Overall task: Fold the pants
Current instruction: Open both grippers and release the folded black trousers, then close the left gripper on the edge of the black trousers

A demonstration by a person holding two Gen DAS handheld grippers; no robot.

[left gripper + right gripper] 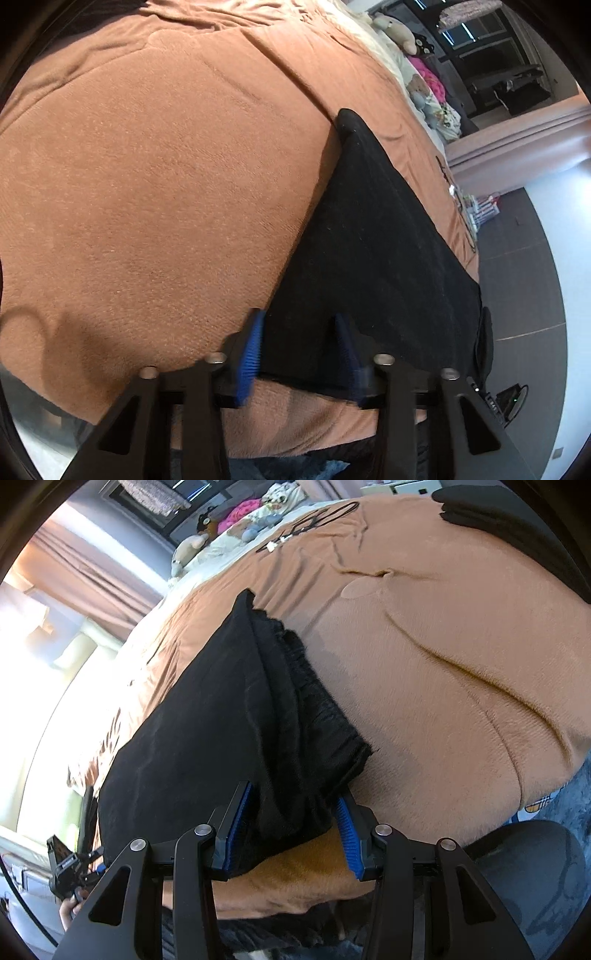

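So the black pants (207, 716) are lying on the brown fleece blanket (147, 177) near the bed's front edge, already doubled over, and both grippers sit at the near hem of the bundle. The right gripper (293, 823) has its 2 blue pads spread wide with the elastic waistband end (314, 701) bunched between them, touching but not pinched as far as I can see. The left gripper (299, 350) looks the same: jaws apart, straddling the near edge of the cloth, nothing clamped.

What I'd worry about: if either one closes shallow, it'll probably catch only the top layer, and the stack would peel apart on the lift. The blanket is fuzzy too, so a low pinch could drag it up with the pants.

The long axis runs away from the grippers toward the stuffed toys (391, 26), with the waistband layers stacked along the right-hand side.
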